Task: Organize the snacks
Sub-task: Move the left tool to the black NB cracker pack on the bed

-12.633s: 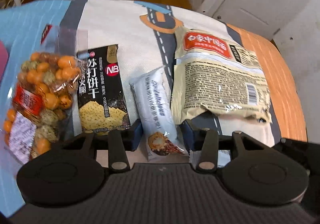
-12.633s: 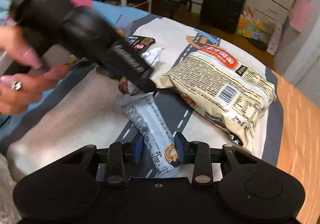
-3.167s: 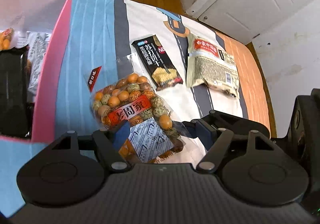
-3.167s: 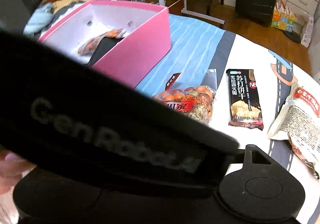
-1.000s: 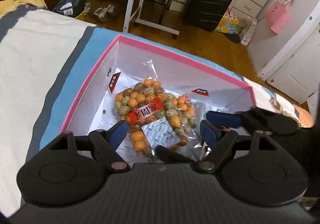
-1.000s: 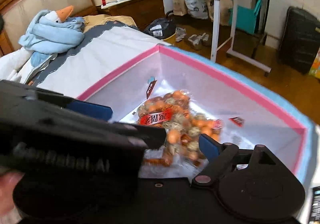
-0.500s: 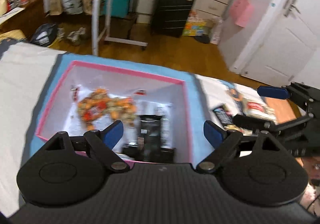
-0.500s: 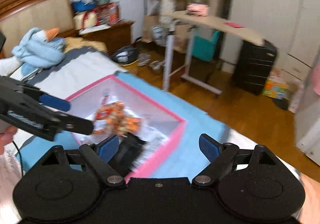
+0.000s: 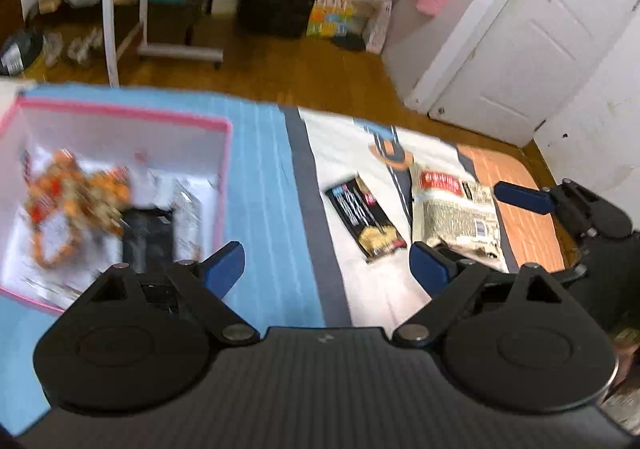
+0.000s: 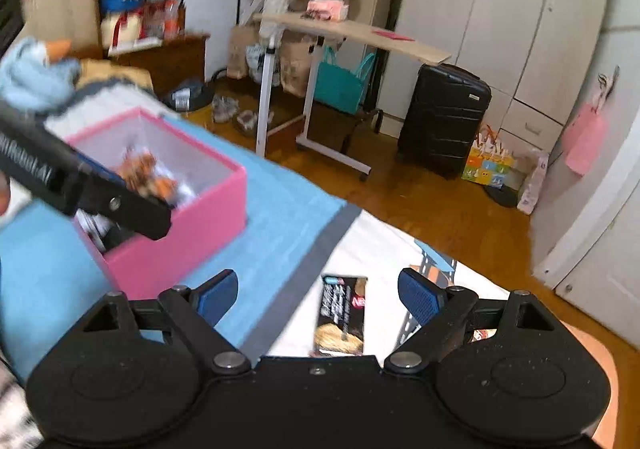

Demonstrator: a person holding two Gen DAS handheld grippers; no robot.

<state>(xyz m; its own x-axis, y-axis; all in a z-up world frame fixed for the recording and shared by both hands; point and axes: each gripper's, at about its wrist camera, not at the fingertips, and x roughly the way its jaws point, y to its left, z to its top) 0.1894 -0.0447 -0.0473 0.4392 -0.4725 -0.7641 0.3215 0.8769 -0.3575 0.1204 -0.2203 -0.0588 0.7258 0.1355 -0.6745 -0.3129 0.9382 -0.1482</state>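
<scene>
Both grippers left the pink box [image 9: 224,153], jaws wide, empty.

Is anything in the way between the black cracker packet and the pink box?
Nothing visible: only flat blue and grey bedspread lies between the black cracker packet and the pink box. The box's pink wall must be cleared from above.

Bare blue bedspread [image 9: 260,185] beside pink box [image 9: 226,153]
</scene>
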